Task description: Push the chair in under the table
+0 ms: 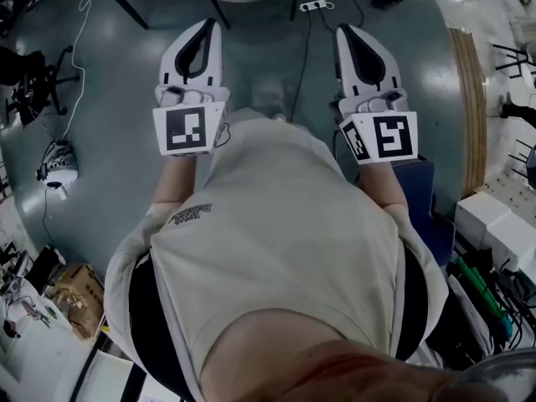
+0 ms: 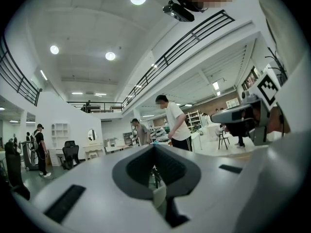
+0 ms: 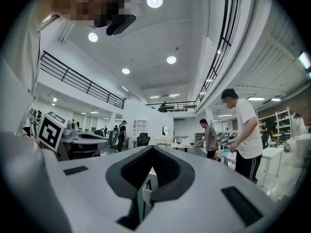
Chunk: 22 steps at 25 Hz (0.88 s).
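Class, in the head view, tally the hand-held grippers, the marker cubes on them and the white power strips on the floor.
Grippers: 2, left gripper, right gripper
Marker cubes: 2, left cube, right cube
Power strip: 1
Total: 5

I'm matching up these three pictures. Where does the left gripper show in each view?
Head view: the left gripper is at upper left, pointing up the picture, jaws together.
Left gripper view: bottom centre, its own jaws seen from behind.
Right gripper view: at the left, seen from the side.
Shared landmark: the standing person in a white T-shirt is in both gripper views, but not in the head view.
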### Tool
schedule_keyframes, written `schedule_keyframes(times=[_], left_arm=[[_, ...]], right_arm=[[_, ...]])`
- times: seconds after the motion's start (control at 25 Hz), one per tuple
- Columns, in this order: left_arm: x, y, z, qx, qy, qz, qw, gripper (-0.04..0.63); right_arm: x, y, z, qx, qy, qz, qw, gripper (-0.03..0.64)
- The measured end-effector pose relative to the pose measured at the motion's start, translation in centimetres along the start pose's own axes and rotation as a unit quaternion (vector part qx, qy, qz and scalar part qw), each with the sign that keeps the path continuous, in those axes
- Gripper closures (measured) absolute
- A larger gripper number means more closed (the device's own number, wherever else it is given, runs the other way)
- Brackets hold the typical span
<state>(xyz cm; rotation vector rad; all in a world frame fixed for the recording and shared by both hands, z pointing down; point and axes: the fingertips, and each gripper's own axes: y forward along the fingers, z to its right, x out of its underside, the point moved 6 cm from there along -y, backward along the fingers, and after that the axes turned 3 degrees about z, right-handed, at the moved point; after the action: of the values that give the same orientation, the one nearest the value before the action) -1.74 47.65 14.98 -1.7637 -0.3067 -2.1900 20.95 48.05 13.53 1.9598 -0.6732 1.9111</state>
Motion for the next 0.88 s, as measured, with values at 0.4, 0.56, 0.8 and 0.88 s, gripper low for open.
schedule_keyframes(times=[0.4,0.56,0.8,0.88], left_arm=[[0.6,1.2,0.3,-0.011,0.002,0.002,0.9999,0.586],[1.2,2.7,0.4,-0.003,0.006,0.003,1.0,0.586],[2.7,5.8,-0.4,0.009,0.005,0.004,0.9999,0.586],[3.2,6.9,-1.1,0.008,0.002,0.002,1.0,0.586]], right_arm=[[1.5,0.9,1.5,-0.005,0.007,0.0,1.0,0.609],[2.3,1.3,2.2,0.0,0.007,-0.006,1.0,0.608],[3.8,4.2,3.3,-0.001,0.004,-0.019,1.0,0.609],[4.2,5.4,3.7,-0.004,0.004,-0.024,1.0,0.609]])
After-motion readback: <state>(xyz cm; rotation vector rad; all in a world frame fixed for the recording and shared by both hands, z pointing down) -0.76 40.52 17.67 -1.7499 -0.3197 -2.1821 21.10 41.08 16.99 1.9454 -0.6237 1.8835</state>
